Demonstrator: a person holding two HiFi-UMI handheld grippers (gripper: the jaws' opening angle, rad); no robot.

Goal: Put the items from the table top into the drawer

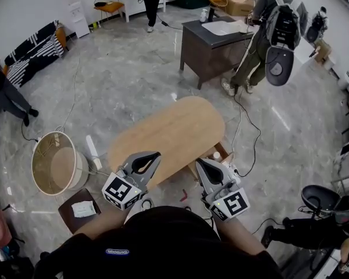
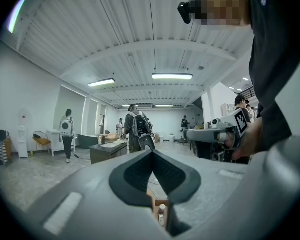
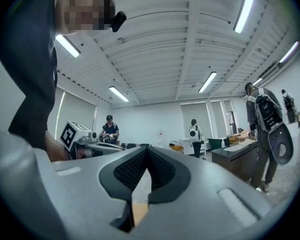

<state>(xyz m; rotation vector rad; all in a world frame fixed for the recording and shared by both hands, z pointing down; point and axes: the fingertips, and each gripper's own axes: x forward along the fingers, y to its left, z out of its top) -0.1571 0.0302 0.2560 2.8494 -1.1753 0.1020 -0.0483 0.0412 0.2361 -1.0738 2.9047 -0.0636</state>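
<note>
Our left tool (image 1: 154,157) and right tool (image 1: 202,164) are pinched together, empty, by the near edge of the tabletop (image 1: 174,129); we'd open up before reaching.

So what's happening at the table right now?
A person holds the left gripper and the right gripper level over the near end of the oval wooden table. Both are shut and hold nothing. No items show on the tabletop. A small white bottle sits in what looks like an open drawer by the right gripper.

Round basket (image 1: 78,170), dark desk (image 1: 206,54) — backpacked person (image 1: 260,22) beside it
</note>
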